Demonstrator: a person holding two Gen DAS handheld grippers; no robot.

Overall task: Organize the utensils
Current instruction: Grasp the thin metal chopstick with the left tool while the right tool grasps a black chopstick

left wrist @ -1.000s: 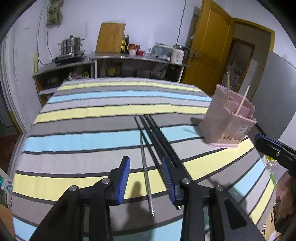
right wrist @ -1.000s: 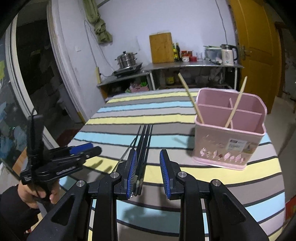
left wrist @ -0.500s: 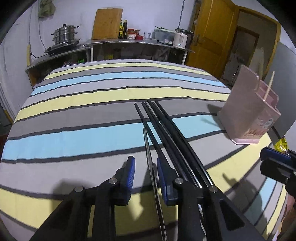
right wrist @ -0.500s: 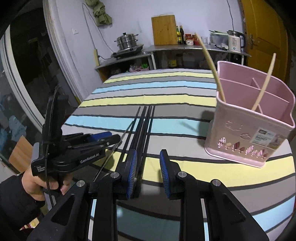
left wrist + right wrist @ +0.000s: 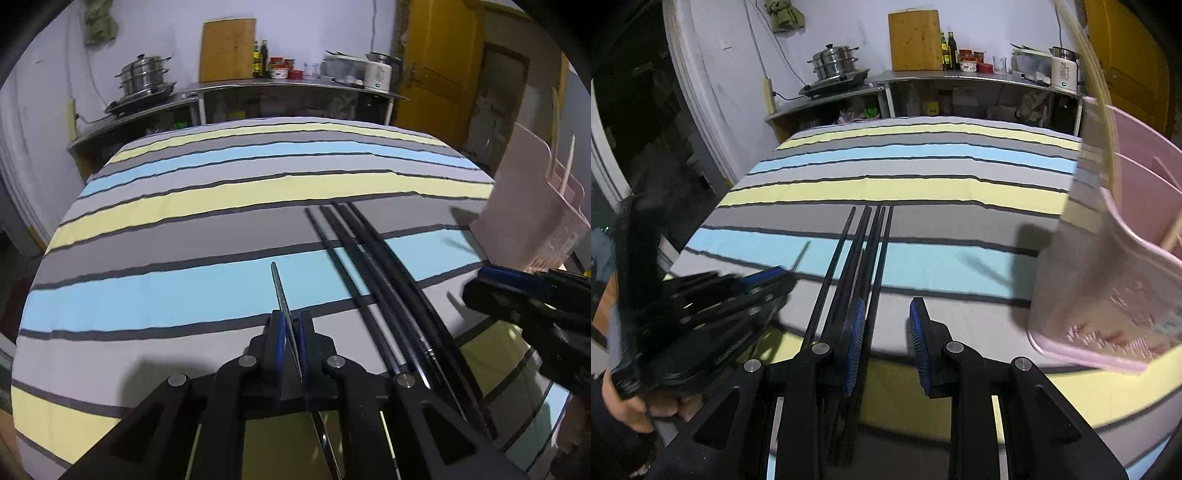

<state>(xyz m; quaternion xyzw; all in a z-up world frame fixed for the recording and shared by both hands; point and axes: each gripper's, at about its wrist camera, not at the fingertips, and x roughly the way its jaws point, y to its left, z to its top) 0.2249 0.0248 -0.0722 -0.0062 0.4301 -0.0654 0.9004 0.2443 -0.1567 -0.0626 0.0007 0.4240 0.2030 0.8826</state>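
On the striped tablecloth (image 5: 207, 236), yellow/blue/grey bands, four black chopsticks (image 5: 373, 266) lie side by side. Left gripper (image 5: 291, 334) is clamped on a thin metal chopstick (image 5: 279, 286) just left of them. Right gripper (image 5: 886, 328) sits spread apart, holding nothing, over the black set's near ends. Pink utensil holder (image 5: 1108, 266) stands right, wooden chopsticks inside. Behind: steel counter (image 5: 288, 86), steamer pot (image 5: 142, 75), cutting board (image 5: 227, 50), yellow door (image 5: 432, 62).

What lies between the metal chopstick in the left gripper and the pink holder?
The black chopsticks lie between the metal chopstick and the pink holder, then bare striped cloth; the left wrist view shows it.
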